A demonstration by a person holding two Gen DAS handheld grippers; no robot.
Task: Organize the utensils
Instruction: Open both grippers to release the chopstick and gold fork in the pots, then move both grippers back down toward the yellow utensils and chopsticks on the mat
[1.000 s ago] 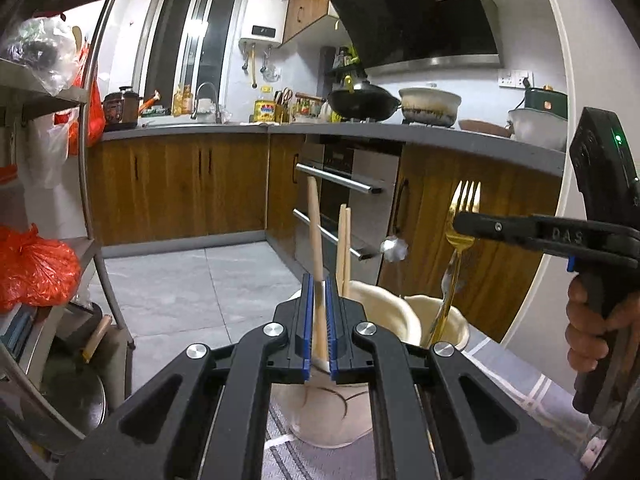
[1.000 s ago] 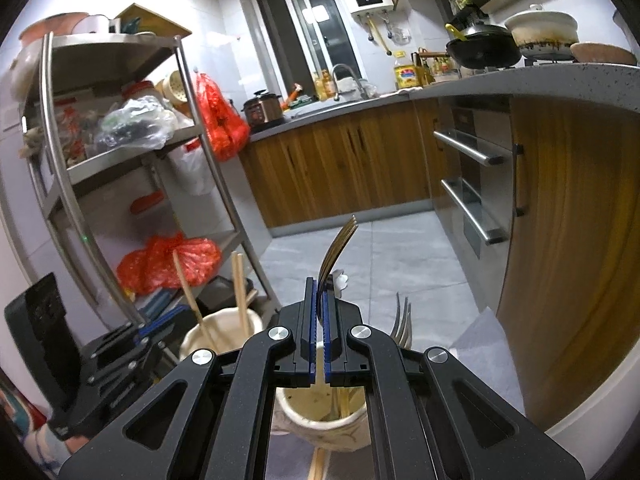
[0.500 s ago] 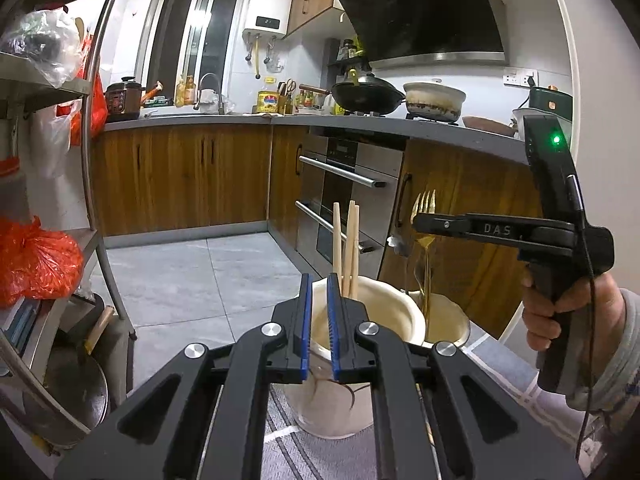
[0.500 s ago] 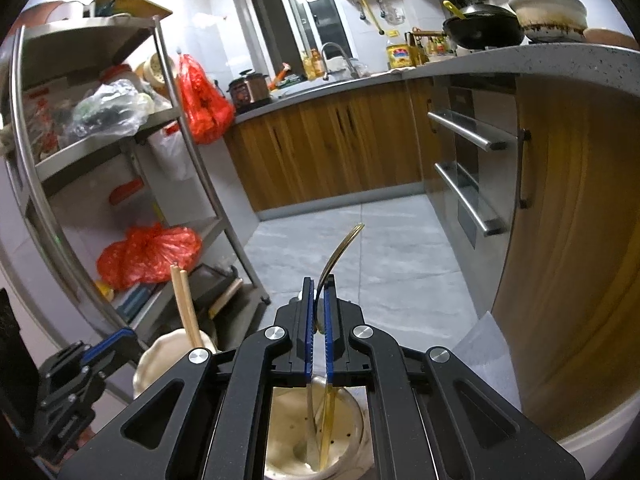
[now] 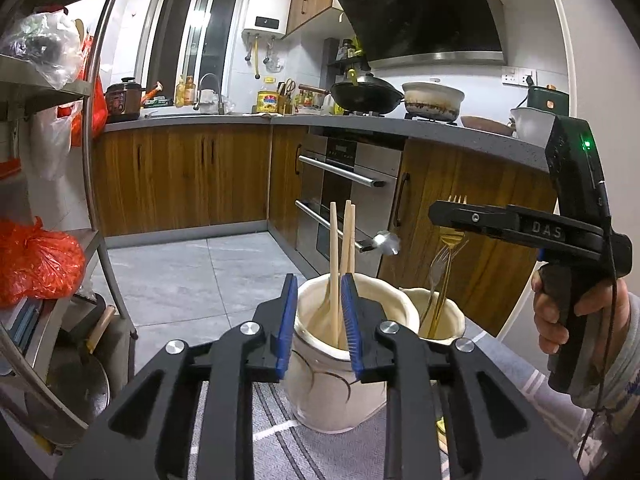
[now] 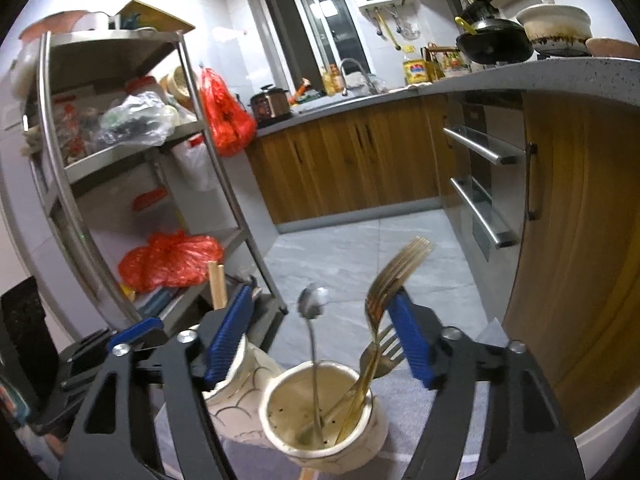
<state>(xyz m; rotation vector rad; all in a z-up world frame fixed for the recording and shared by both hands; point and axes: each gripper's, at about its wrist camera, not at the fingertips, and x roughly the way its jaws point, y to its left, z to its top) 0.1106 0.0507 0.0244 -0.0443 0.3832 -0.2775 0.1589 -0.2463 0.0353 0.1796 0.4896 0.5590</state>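
Gold fork and wooden chopsticks both released; each claw now open above its pot.

Left claw [image 5: 318, 300] stands open with the chopsticks [image 5: 340, 248] between its blue pads, apparently untouched; a second ago it was shut on them, so they now rest on their own in the larger cream pot [image 5: 340, 384]. Right claw [image 6: 316, 344] has likewise opened wide; the gold fork [image 6: 384, 308] it held leans free in the smaller cream pot [image 6: 324, 420] beside a silver fork [image 6: 384, 354] and a spoon [image 6: 314, 304]. Both pots sit touching on a grey striped mat [image 5: 276, 432] over the surface. Judgement: this pair of placements is done; next is withdrawal. Legible writing: "DAS" on the right claw's arm in the left view; the bottle label on the far counter is too blurred to read.
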